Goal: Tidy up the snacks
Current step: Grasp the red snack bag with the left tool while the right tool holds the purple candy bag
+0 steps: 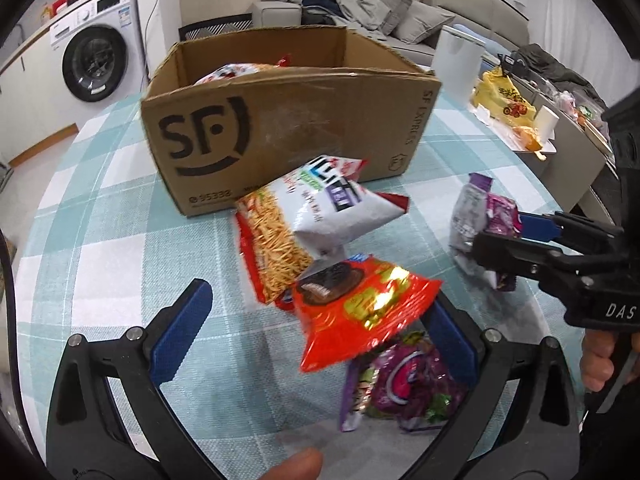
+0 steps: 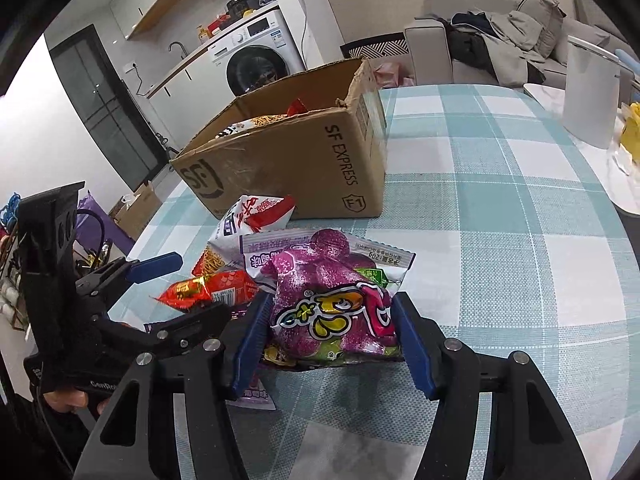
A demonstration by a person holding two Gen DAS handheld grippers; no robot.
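The right hand-held gripper (image 2: 332, 340) clamps a purple snack bag (image 2: 328, 304) above the tabletop (image 2: 500, 240), while the left hand-held gripper (image 1: 316, 328) gapes wide around an orange snack bag (image 1: 360, 308).

Cardboard box (image 1: 280, 120): matt brown corrugated board, scuffed face, ragged top edge. Snack packets: glossy crinkled plastic film, red packet (image 1: 360, 312) throwing glare, purple packet (image 2: 332, 308) shiny (sparkly print). Tablecloth (image 2: 500, 220): woven checked cloth, matt; gripper frame (image 2: 480, 392) matt black plastic, metal rivets.
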